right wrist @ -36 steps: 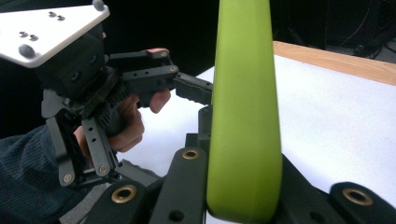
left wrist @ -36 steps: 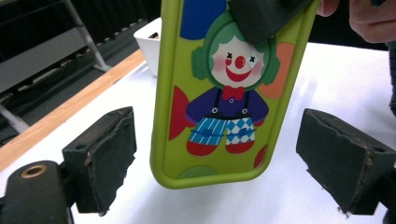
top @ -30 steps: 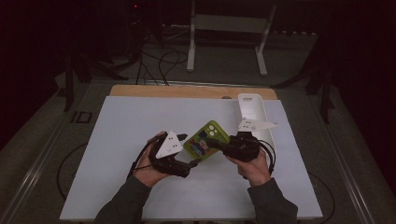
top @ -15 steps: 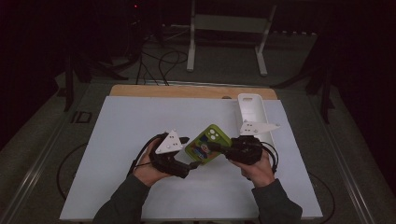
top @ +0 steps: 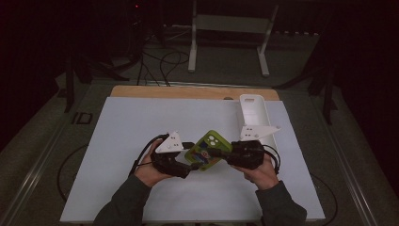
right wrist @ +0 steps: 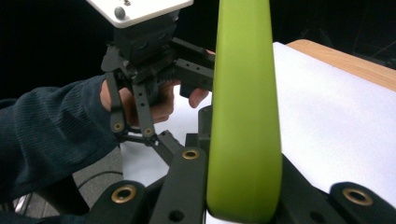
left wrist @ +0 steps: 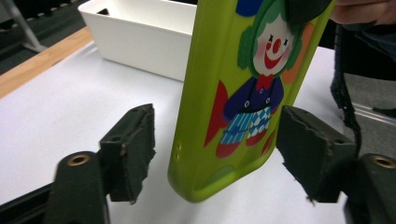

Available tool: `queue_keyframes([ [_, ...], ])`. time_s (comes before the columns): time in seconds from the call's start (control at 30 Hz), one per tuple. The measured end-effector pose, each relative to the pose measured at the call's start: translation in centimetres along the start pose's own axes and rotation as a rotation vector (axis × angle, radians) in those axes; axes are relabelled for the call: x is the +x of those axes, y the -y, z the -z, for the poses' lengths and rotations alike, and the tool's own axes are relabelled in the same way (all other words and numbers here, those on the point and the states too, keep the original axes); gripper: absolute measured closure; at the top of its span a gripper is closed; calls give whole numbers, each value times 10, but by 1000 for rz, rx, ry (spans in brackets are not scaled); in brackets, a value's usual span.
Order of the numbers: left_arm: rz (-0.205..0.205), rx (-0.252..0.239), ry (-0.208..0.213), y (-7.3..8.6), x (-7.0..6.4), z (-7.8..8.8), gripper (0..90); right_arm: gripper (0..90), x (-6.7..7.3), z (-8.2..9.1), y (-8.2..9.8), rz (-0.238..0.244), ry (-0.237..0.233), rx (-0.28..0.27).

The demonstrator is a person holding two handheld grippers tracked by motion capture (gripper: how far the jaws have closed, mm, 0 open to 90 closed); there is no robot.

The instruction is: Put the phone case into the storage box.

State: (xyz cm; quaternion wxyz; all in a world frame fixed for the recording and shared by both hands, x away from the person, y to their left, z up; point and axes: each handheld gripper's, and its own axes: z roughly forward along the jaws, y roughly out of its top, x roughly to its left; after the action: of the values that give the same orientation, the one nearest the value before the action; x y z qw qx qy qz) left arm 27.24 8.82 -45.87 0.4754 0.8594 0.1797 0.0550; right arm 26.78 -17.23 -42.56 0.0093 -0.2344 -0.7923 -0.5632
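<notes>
Phone case clamped in R gripper; L gripper jaws closing round it, not touching.

Phone case top cut off (upper edge); white bin cropped.

Dark room, white table, wooden edge, grey floor, cables, metal stand

Over the white table, the left gripper and right gripper meet at a green phone case, held between the 2. A white bin stands behind the right gripper.
</notes>
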Motion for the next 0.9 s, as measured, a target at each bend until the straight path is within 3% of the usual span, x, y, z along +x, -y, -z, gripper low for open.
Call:
queue_keyframes([
  [0.4,-5,-12,89,1,2,2,459,880,4,-1,-2,46,-47,1],
  [0.9,8,-7,148,2,4,1,516,881,6,1,-1,96,-68,9],
])
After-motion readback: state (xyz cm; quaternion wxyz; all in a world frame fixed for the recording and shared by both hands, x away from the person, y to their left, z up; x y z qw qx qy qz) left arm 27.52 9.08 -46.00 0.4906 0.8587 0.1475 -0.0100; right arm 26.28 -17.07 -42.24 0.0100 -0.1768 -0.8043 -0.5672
